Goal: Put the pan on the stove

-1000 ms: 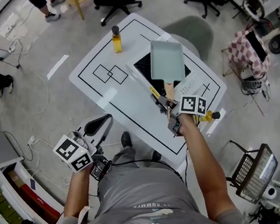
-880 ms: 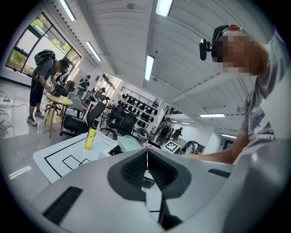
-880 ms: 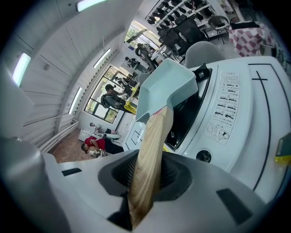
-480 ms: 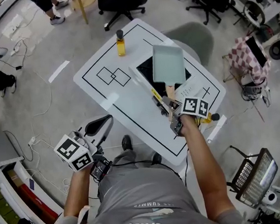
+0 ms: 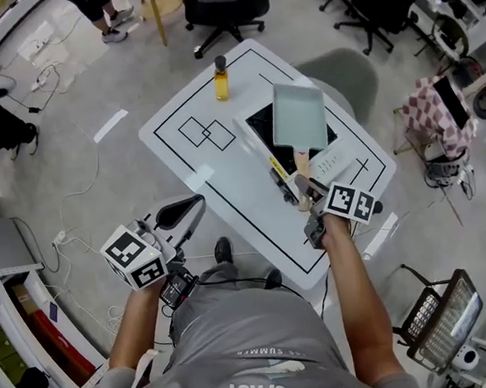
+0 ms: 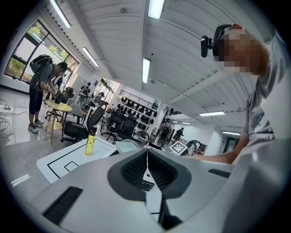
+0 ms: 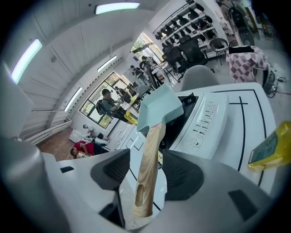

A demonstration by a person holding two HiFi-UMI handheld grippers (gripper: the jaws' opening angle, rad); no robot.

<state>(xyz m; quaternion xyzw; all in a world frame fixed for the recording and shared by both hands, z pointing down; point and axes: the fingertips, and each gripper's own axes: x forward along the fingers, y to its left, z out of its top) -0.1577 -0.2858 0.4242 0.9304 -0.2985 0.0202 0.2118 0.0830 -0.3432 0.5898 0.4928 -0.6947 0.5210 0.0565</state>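
two grippers are in play, but only the right gripper (image 7: 148, 170) is near the work; its fingers (image 7: 182, 175) have just been opening and stand wide, with the pan's wooden handle (image 7: 148, 145) lying loose between them, neither pad pressing it; the pan (image 5: 298, 116) sits just ahead of those fingers, its body resting on the black stove (image 5: 263, 127) on the tabletop (image 5: 224, 182); the handle's long axis runs straight back from the pan along the line the fingers point, its end reaching in between them; the left gripper (image 6: 146, 164) has its fingers closed on nothing and hangs well apart, off the tabletop's near edge; we judge the pan placed, so what remains is drawing the right fingers straight back along the handle without nudging it
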